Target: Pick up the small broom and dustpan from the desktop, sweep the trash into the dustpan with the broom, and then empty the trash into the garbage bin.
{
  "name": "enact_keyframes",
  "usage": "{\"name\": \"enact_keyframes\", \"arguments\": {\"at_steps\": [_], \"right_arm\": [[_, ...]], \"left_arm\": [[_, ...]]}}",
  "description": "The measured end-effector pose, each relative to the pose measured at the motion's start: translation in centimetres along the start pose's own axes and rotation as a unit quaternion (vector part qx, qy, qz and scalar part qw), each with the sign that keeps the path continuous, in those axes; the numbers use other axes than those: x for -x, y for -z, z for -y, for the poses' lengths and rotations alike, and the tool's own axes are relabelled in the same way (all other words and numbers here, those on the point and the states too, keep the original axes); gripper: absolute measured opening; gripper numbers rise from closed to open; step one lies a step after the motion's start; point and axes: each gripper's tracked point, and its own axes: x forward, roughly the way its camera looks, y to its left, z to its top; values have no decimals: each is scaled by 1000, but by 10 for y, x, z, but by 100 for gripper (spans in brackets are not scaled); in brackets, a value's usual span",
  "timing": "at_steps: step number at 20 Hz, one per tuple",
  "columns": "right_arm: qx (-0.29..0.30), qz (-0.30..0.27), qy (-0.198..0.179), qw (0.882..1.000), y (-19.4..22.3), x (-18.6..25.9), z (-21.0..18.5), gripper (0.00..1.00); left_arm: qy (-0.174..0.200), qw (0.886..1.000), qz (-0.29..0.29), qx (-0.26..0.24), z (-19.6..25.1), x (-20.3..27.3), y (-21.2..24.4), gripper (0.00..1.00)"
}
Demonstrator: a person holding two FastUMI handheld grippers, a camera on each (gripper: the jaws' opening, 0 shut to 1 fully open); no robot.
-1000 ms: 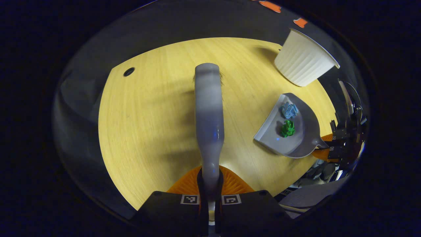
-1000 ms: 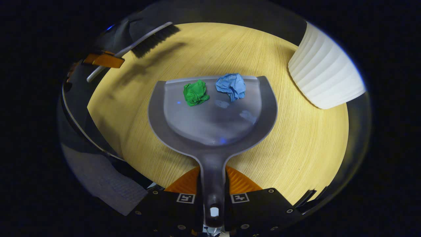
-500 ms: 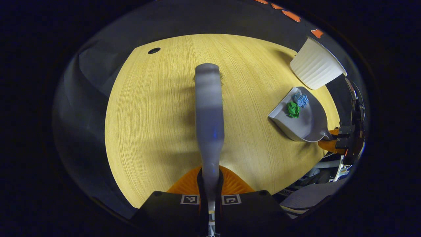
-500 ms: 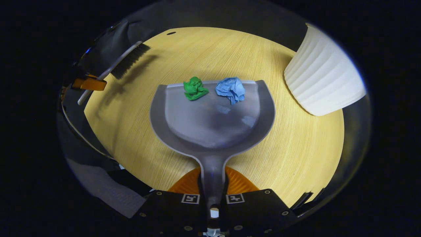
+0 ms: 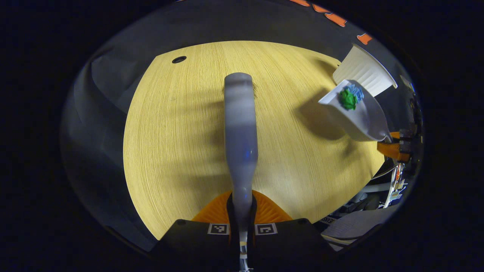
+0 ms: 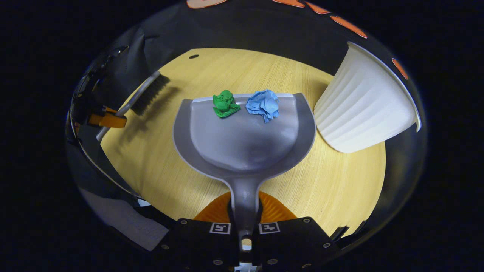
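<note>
Beside the white bin (image 6: 363,105), the right gripper (image 6: 245,226) clamps the stiff, light dustpan (image 6: 244,136) by its handle; loose paper wads (image 6: 227,104) probably slide easily; left gripper (image 5: 242,223) clasps broom (image 5: 240,128)

Dim booth, light falling from above onto the counter (image 5: 181,124), which is the brightest area; surroundings go near black. Soft broad shadows cross the wood beside the broom (image 5: 241,132) and under the raised dustpan (image 5: 359,117). Strong fisheye bending at the edges curves the bin (image 6: 363,105). The broom handle up close looks soft; the dustpan floor has a faint sheen.
</note>
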Motion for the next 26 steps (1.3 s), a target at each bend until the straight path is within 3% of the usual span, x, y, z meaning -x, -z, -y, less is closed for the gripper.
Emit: {"name": "enact_keyframes", "arguments": {"at_steps": [8,17,22,26], "right_arm": [[17,47,-13,999,-66,62,16,12],[-25,112,-5,993,-130,141,62,12],[-44,105,61,992,-129,164,131,12],[-49,80,148,985,-111,185,208,12]], "left_arm": [[3,1000,2,9,-8,3,2,11],[7,1000,-2,13,-13,5,-2,11],[9,1000,-3,5,-15,6,-5,11],[14,1000,-4,0,-12,6,-7,11]]}}
